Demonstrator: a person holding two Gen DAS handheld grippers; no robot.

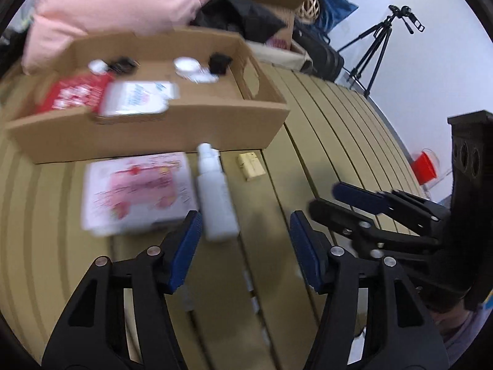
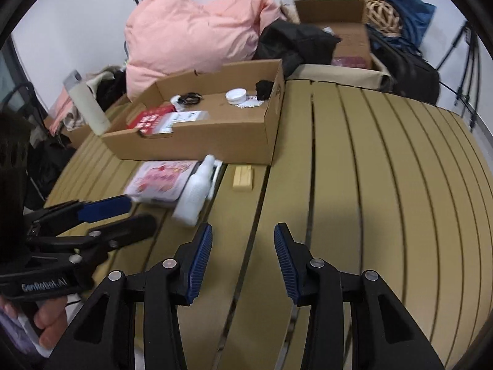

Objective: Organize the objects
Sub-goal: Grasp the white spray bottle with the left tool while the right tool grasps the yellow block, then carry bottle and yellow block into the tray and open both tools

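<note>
A shallow cardboard box (image 1: pixel 148 135) (image 2: pixel 197 141) stands on the slatted tan table (image 1: pixel 323 141) (image 2: pixel 369 169). It holds a red packet (image 1: pixel 74 92) (image 2: pixel 151 120), a white packet (image 1: pixel 138 98), a white jar (image 1: pixel 186 66) (image 2: pixel 236 95) and small black items. In front of it lie a pink-printed packet (image 1: pixel 138 191) (image 2: pixel 161 182), a white bottle (image 1: pixel 215 197) (image 2: pixel 197 191) and a small yellow block (image 1: pixel 251 165) (image 2: pixel 243 177). My left gripper (image 1: pixel 245 246) (image 2: pixel 123 215) is open and empty, just short of the bottle. My right gripper (image 2: pixel 243 259) (image 1: pixel 326 200) is open and empty over bare table.
Behind the box lie a pink duvet (image 2: pixel 191 37), black clothing (image 2: pixel 295 43), another open carton (image 2: pixel 339 21) and a dark bag (image 2: pixel 406 71). A tripod (image 1: pixel 379 46) stands far right. A cream cylinder (image 2: pixel 87 104) leans at the table's left edge.
</note>
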